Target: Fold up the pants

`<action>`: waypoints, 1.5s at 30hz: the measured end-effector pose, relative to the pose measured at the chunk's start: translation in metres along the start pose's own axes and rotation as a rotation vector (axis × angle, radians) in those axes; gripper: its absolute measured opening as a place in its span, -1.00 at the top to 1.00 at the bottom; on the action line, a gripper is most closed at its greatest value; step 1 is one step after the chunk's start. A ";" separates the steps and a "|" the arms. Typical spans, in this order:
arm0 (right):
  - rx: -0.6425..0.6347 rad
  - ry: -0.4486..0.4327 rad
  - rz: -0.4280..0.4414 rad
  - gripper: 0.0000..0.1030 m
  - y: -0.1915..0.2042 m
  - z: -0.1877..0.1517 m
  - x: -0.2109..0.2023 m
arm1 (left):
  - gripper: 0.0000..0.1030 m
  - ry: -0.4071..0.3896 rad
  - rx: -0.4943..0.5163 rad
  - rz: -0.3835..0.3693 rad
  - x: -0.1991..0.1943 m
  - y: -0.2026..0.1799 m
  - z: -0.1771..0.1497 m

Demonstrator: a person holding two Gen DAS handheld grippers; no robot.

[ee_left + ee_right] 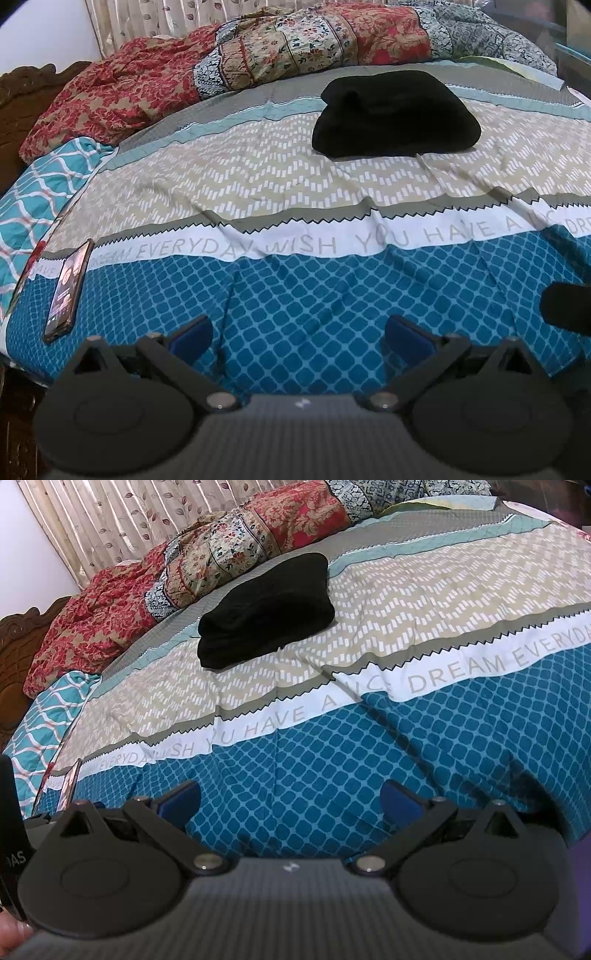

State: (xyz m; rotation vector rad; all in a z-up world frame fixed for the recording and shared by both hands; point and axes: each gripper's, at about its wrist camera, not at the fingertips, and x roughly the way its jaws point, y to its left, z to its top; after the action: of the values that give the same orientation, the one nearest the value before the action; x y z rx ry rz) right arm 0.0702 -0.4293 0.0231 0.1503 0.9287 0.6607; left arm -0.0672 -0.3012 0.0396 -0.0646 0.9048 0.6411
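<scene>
Bed (332,280) with patterned bedsheet is filling both views, rumpled floral quilt (229,62) lying along its far edge. Black pants (395,114), folded into a compact bundle, are sitting mid-bed on the beige zigzag band, well apart from both claws. Left claw (299,334) and right claw (291,799) are hovering spread, holding nothing. Phone (68,291) is lying near left edge.

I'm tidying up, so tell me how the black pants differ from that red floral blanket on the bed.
The black pants are plain and folded into a compact bundle; the red floral blanket is patterned and lies crumpled. The pants sit mid-bed, while the blanket is heaped along the far edge and spreads wider. Both rest on the bedspread, untouched by either gripper.
</scene>
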 end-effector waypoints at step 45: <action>-0.017 -0.011 -0.006 -1.00 -0.002 0.003 -0.004 | -1.00 0.000 -0.018 0.003 -0.002 0.007 0.002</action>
State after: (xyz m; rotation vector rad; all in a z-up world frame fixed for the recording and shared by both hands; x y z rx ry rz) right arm 0.0721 -0.4329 0.0264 0.1360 0.9127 0.6619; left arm -0.0705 -0.2957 0.0435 -0.0798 0.8992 0.6520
